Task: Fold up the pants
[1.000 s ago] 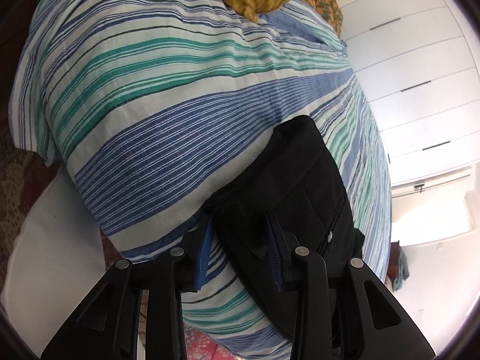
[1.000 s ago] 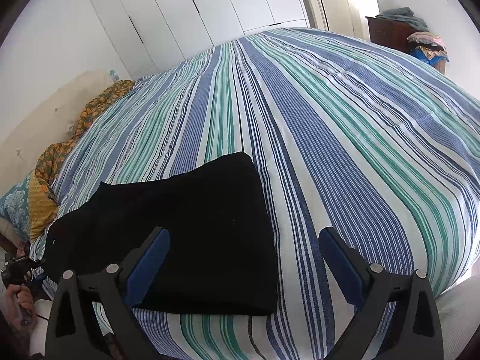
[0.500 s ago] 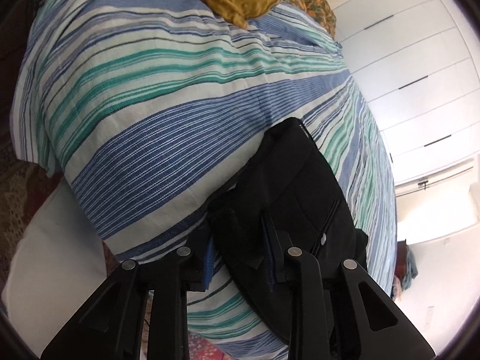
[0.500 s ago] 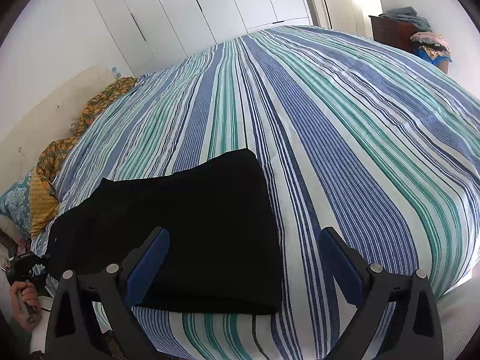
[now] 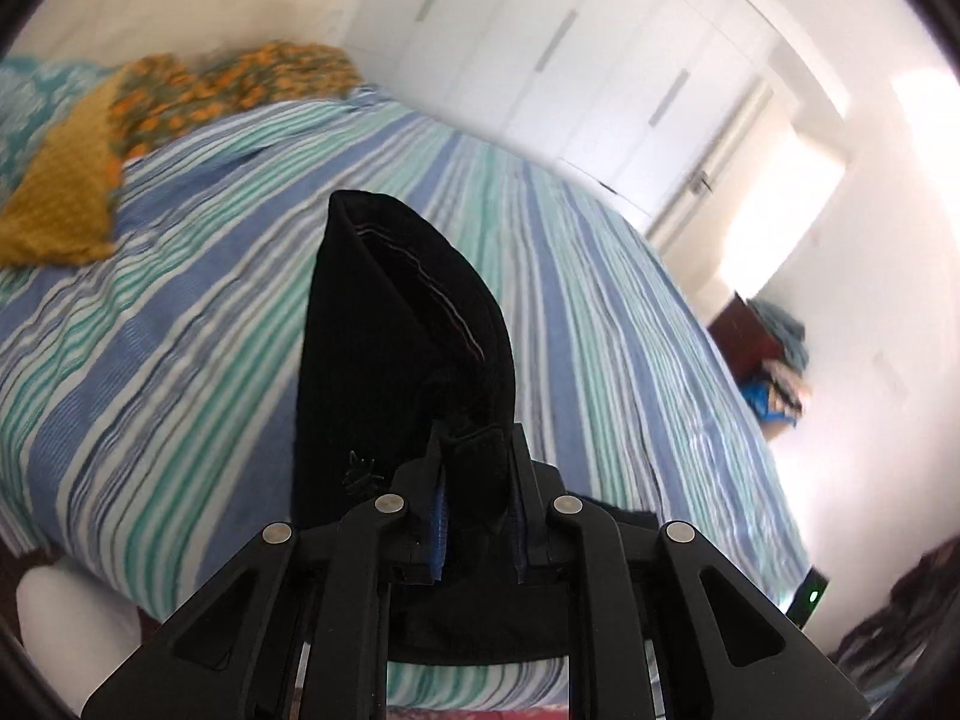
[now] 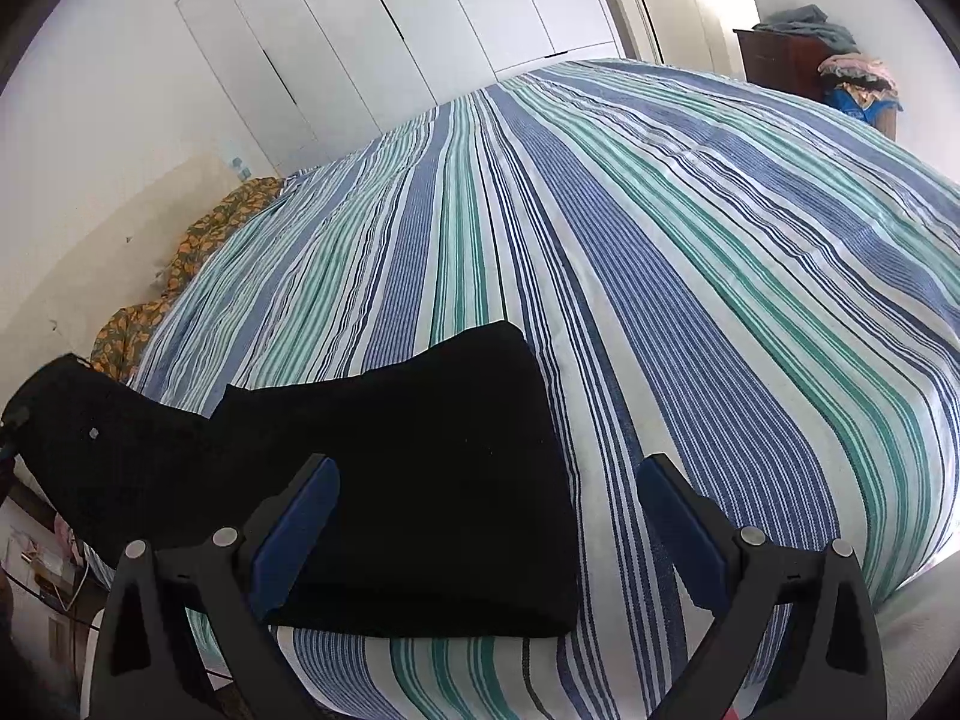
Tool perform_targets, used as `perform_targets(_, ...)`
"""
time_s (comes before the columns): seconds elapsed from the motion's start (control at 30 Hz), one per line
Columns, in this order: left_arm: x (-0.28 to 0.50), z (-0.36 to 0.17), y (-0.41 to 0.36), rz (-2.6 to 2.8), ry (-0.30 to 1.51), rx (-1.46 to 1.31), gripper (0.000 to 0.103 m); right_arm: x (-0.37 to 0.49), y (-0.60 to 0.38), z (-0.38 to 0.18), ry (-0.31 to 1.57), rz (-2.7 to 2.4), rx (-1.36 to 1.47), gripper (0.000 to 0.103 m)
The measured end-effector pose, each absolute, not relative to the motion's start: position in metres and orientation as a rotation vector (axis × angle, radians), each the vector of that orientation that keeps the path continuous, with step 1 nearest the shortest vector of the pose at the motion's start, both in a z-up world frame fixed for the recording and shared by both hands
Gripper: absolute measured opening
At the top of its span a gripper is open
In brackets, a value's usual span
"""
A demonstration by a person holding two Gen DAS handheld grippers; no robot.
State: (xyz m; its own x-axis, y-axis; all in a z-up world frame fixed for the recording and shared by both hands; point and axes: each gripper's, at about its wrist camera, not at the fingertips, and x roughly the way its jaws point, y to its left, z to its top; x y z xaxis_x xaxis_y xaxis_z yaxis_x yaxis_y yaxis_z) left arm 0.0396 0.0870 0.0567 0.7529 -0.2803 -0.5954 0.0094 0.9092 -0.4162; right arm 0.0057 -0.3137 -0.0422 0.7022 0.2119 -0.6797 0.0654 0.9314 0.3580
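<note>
Left tongs (image 5: 474, 480): jaws narrow and closing, a thick bunch of the black pants (image 6: 414, 468) pinched between the blue pads; fabric rises ahead of the tips as a tall folded flap with a stitched edge showing.
Left tongs pose: pointing down across the bed (image 6: 690, 228), toward the white wardrobe doors (image 5: 540, 60); view blurred.
Pants: lying folded on the striped bedcover near the bed's near edge; the left end is lifted off the cover at the far left of the right wrist view, a small button visible on it.
Right tongs (image 6: 486, 516): jaws wide, nothing between the pads; left finger over the pants' near part, right finger over bare striped cover, just beyond the pants' right edge.
Right tongs pose: tilted down at the bed.
Bed head: yellow cushion (image 5: 60, 204) and orange-patterned cloth (image 5: 228, 90), well apart from the pants.
</note>
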Motion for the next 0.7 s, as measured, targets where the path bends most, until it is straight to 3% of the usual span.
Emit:
perform_targets(0.17, 0.062, 0.006, -0.036, -0.308, 0.849, -0.178, 0.015, 0.001, -0.33, -0.039, 0.764, 0.042, 0.433, 0.099)
perform_targets(0.3, 0.076, -0.08, -0.122, -0.363, 1.061, 0.156, 0.029, -0.002, -0.346, -0.04, 0.757, 0.003, 0.488, 0.099)
perform_targets(0.33, 0.069, -0.086, -0.133, -0.349, 1.045, 0.236, 0.032, -0.003, -0.349, -0.039, 0.754, -0.007, 0.494, 0.099)
perform_targets(0.37, 0.059, -0.082, -0.139, -0.341, 0.998, 0.294, 0.033, -0.005, -0.351, -0.038, 0.748, -0.017, 0.496, 0.099)
perform_targets(0.4, 0.048, -0.073, -0.14, -0.353, 0.958, 0.316, 0.042, -0.006, -0.353, -0.037, 0.741, -0.026, 0.498, 0.099)
perform_targets(0.47, 0.031, -0.043, -0.128, -0.406, 0.898, 0.265, 0.069, -0.01, -0.359, -0.034, 0.724, -0.033, 0.516, 0.099)
perform_targets(0.53, 0.021, -0.007, -0.1, -0.412, 0.82, 0.183, 0.079, -0.012, -0.365, -0.034, 0.711, -0.031, 0.554, 0.099)
perform_targets(0.7, 0.025, 0.034, 0.0, -0.195, 0.715, -0.009, 0.083, -0.009, -0.361, -0.022, 0.672, -0.022, 0.527, 0.099)
